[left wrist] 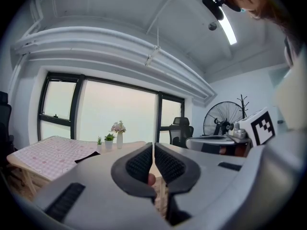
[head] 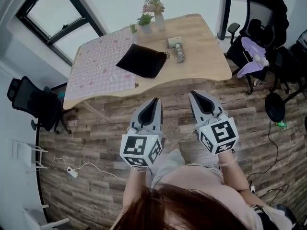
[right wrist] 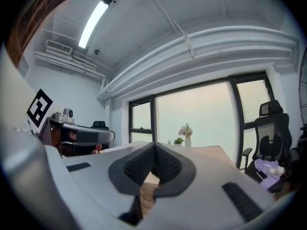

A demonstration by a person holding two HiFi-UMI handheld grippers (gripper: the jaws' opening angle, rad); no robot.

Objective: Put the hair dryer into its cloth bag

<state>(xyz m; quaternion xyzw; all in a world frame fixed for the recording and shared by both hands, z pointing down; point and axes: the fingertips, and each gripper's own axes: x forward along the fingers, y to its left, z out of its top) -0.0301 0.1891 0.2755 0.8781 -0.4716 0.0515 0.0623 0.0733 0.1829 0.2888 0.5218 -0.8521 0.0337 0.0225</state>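
Observation:
A grey hair dryer (head: 176, 48) lies on the wooden table (head: 201, 63), right of a flat black cloth bag (head: 142, 60). The bag's edge (left wrist: 87, 157) also shows in the left gripper view. Both grippers hover over the plank floor, short of the table's near edge. My left gripper (head: 154, 103) is shut with nothing in it, jaws pressed together (left wrist: 153, 152). The right gripper (head: 195, 97) is likewise shut and empty (right wrist: 154, 152). Each points level toward the table.
Small potted plants and a vase of flowers (head: 154, 9) stand at the table's far edge. A pink patterned mat (head: 100, 66) covers its left part. Office chairs stand left (head: 31, 104) and right (head: 261, 37), and a cable (head: 72, 170) runs on the floor.

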